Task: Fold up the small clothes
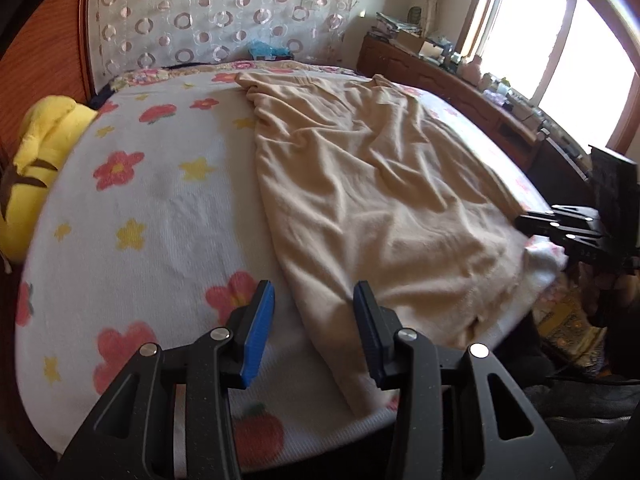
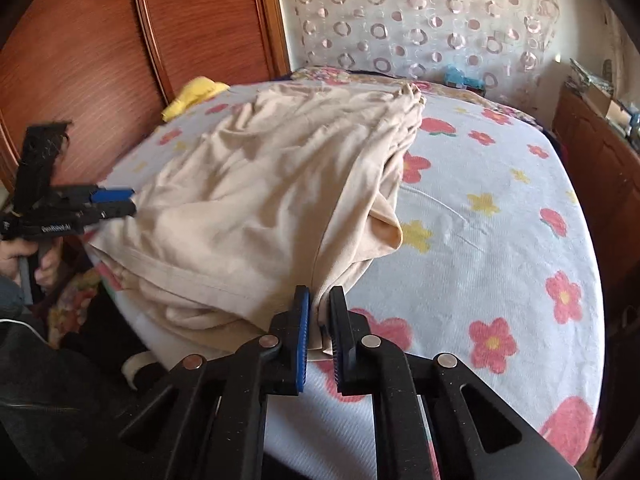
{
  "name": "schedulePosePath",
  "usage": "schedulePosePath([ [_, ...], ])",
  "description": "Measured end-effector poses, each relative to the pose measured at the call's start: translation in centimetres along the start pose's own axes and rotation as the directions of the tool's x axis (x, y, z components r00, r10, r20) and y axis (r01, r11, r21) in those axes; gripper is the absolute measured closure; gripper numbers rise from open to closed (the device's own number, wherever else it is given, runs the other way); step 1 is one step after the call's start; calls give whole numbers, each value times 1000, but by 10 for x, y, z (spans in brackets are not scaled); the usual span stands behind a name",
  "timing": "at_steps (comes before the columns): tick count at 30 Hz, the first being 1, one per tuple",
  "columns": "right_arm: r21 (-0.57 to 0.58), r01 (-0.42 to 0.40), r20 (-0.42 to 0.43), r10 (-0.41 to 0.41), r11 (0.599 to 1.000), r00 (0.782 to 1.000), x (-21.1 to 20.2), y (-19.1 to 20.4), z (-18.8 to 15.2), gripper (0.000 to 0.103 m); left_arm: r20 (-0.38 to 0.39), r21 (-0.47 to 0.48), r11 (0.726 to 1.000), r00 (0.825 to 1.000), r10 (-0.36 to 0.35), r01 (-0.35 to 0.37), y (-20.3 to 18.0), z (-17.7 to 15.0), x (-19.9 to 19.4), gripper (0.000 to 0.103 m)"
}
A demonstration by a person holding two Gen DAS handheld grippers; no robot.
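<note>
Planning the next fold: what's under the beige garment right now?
The beige garment lies on the floral blanket, whose flowers show around it. The right gripper pinches its near corner. Whatever lies beneath its bunched layers is covered.

Bright daylight, blown-out window point(image 1: 560, 52) glare, soft fabric shadows, fisheye-bent dark corners, slight edge blur
</note>
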State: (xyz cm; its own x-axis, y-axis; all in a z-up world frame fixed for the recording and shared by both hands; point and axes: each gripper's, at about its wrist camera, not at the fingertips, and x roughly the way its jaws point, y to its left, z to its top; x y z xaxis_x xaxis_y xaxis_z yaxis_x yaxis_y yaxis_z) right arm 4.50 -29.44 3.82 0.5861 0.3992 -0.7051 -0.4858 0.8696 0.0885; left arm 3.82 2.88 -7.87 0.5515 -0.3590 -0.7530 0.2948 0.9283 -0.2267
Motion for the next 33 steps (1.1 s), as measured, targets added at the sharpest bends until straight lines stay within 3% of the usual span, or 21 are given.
schedulePosePath([
  [4,46,-52,32,50,998,998,-5,-7,-2,94,5,3,998,998,-57,57,-5,-11,-7,63],
  [6,55,-76,45,73,996,996,-5,-8,-2,94,-2,18,997,997,-75,75,-9,-13,-6,79],
  [9,59,-91,63,87,994,994,-6,-8,-1,94,11,4,994,994,-106,106,-8,-11,-8,93],
  [16,77,-129,173,114,989,978,-29,-16,17,97,167,-12,989,975,-145,149,-9,26,-41,95],
  [22,24,-92,260,83,995,962,-31,-32,83,98,260,-8,992,958,-120,126,10,113,-33,95],
  [26,-4,-28,283,28,1000,959,-10,-45,137,98,273,-4,998,960,-60,64,25,179,-5,95],
  [33,51,43,198,-53,998,979,73,-85,200,98,213,-74,997,977,2,15,65,252,64,95],
])
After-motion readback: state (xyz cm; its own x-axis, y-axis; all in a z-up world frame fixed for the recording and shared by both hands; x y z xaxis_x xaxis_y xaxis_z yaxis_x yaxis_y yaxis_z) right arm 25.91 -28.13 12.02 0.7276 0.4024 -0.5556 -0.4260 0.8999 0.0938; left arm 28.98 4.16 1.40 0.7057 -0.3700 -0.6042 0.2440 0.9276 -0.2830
